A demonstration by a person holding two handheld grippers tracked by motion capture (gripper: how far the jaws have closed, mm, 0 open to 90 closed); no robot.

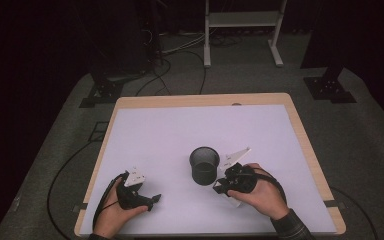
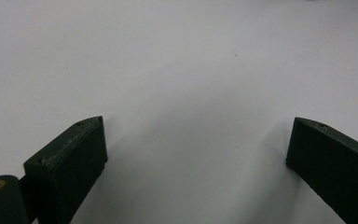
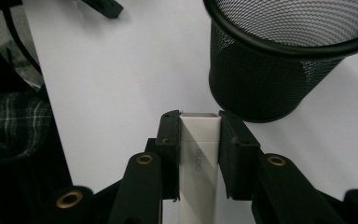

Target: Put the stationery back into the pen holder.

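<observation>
**White stick clamped beside the mesh cup**

The right tool (image 3: 199, 125) is clamped on a white stick (image 3: 198, 154), just beside the black mesh cup (image 3: 284, 56) on the desk (image 1: 180, 130). The left tool (image 2: 196, 140) rests well apart from the cup, its jaws spread wide with nothing between them.

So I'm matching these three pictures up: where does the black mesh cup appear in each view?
High view: the black mesh cup stands just below the middle, on the white table sheet, left of the right hand-held gripper.
Left gripper view: not in it.
Right gripper view: upper right, just beyond the jaws, which are shut on a white stick.
Shared landmark: the white table sheet.
</observation>
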